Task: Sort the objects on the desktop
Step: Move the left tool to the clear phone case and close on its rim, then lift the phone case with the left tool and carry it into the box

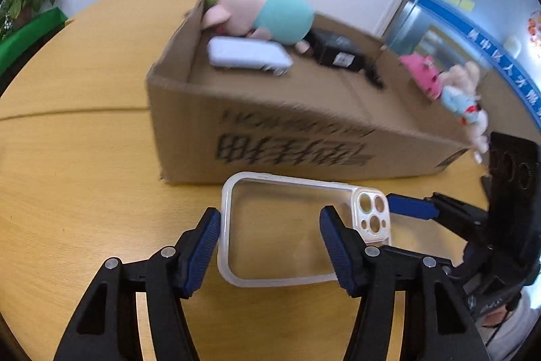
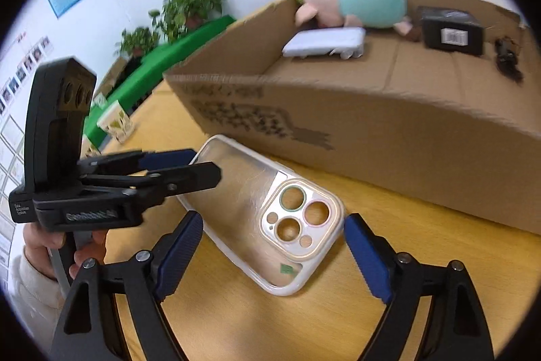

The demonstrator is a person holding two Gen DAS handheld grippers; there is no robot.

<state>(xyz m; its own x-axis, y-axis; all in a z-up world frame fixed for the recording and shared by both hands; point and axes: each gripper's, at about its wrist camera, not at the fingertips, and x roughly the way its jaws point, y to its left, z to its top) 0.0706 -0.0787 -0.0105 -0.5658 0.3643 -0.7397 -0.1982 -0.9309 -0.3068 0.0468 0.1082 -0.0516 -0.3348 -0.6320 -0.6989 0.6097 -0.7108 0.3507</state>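
Observation:
A clear phone case [image 1: 297, 229] with a white rim lies flat on the wooden table in front of a cardboard box [image 1: 304, 137]. My left gripper [image 1: 270, 225] is open, its blue pads on either side of the case's plain end. My right gripper [image 2: 274, 235] is open, straddling the camera-cutout end of the case [image 2: 263, 208]. In the box [image 2: 389, 124] lie a pig plush [image 1: 263, 12], a white power bank [image 1: 248, 54] and a black adapter [image 1: 338, 51]. The left gripper also shows in the right wrist view [image 2: 189, 164], and the right gripper's finger [image 1: 410, 208] shows in the left wrist view.
Two small plush toys [image 1: 453, 90] hang at the box's right corner. Potted plants [image 2: 189, 9] and a green-covered surface [image 2: 162, 63] stand beyond the table's far edge. A small carton [image 2: 115, 122] sits near that edge.

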